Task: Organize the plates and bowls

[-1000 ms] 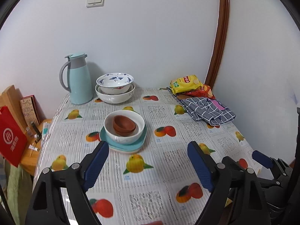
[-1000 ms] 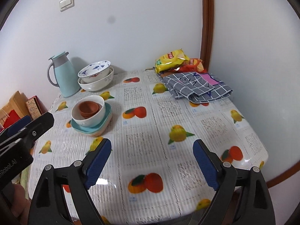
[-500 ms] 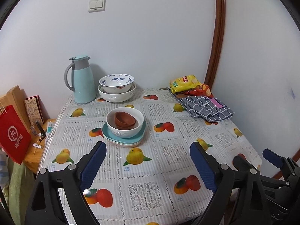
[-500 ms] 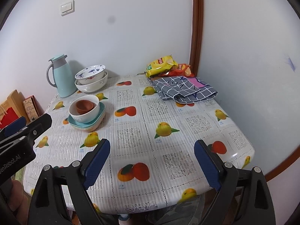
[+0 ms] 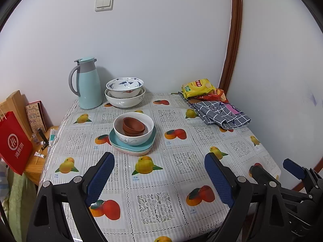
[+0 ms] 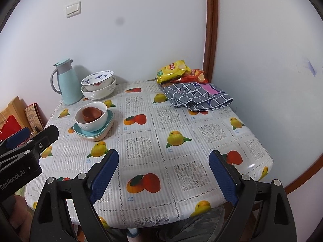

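Both tools hang over the near edge of the table (image 5: 232,141), well back from the crockery: left gripper (image 5: 159,176) wide open with nothing between its blue pads, right gripper (image 6: 163,176) likewise spread and empty. Main stack sits mid-table toward the left side: small brown bowls (image 5: 133,126) nested inside a white bowl (image 5: 132,137), which rests on teal plates (image 5: 150,144) with a paler plate just showing underneath. Second pair at the back, beside the teal jug (image 5: 87,84): a blue-patterned bowl (image 5: 124,86) sitting in a larger white bowl (image 5: 124,100). Judging by the gloss, the white pieces are glazed ceramic (stiff, fairly heavy, slick, chips if knocked); the brown ones look like unglazed clay, lighter and grippier. Best purchase is likely a rim pinch, one pad inside the wall, one outside. Plates lie low and flat on the cloth, so their raised edge is the only hold, and the stack above probably shifts if tilted.
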Action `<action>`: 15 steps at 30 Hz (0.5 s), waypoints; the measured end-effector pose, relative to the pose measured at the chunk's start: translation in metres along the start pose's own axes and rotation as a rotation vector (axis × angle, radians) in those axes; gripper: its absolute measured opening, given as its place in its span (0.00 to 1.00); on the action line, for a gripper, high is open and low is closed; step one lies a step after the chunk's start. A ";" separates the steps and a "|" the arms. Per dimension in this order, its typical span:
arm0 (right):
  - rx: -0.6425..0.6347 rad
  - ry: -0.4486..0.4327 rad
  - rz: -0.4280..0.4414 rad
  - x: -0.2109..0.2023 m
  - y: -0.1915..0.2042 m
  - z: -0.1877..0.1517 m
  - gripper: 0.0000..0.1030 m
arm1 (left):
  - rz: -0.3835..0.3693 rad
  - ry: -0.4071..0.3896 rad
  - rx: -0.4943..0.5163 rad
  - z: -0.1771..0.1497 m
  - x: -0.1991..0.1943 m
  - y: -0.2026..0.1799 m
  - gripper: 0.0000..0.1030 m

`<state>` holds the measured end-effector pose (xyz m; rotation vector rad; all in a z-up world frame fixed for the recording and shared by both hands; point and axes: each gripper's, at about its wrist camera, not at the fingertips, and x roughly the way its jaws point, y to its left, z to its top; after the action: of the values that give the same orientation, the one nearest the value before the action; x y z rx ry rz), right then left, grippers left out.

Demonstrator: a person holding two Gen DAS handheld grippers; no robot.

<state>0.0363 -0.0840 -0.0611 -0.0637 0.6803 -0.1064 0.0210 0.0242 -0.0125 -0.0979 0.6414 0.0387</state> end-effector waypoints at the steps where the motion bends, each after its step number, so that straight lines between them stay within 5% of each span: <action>1: 0.001 0.001 0.000 0.000 0.000 0.000 0.88 | 0.001 0.000 -0.001 0.000 0.000 0.000 0.88; 15: 0.004 -0.001 0.001 -0.003 0.001 -0.002 0.88 | -0.001 0.000 -0.006 -0.001 -0.001 0.002 0.88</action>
<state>0.0332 -0.0825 -0.0610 -0.0598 0.6789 -0.1062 0.0195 0.0264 -0.0124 -0.1044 0.6411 0.0395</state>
